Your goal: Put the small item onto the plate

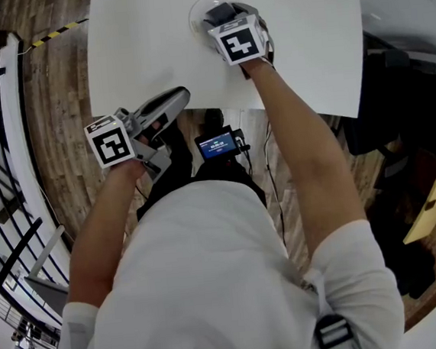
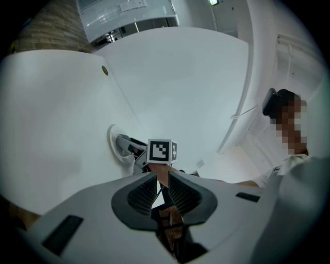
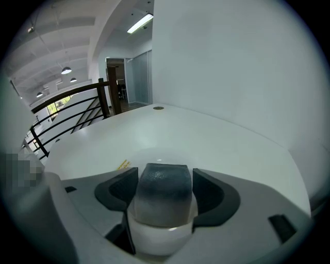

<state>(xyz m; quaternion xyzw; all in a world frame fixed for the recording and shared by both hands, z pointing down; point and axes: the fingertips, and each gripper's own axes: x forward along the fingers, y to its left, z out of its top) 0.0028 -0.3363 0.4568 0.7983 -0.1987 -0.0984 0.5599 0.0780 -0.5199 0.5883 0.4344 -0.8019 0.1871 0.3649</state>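
My right gripper [image 3: 164, 178] is clamped on the small item [image 3: 163, 198], a dark grey block, with a pad pressing each flank. Directly beneath it sits the white plate [image 3: 154, 243], so the item is over the plate. It may already be touching, but I can't tell. The plate stands on the white desk [image 3: 232, 139]. My left gripper [image 2: 163, 181] hangs by the desk's near edge, jaws all but together and empty. The carrying looks done. What's left, I reckon, is to let go and back away.
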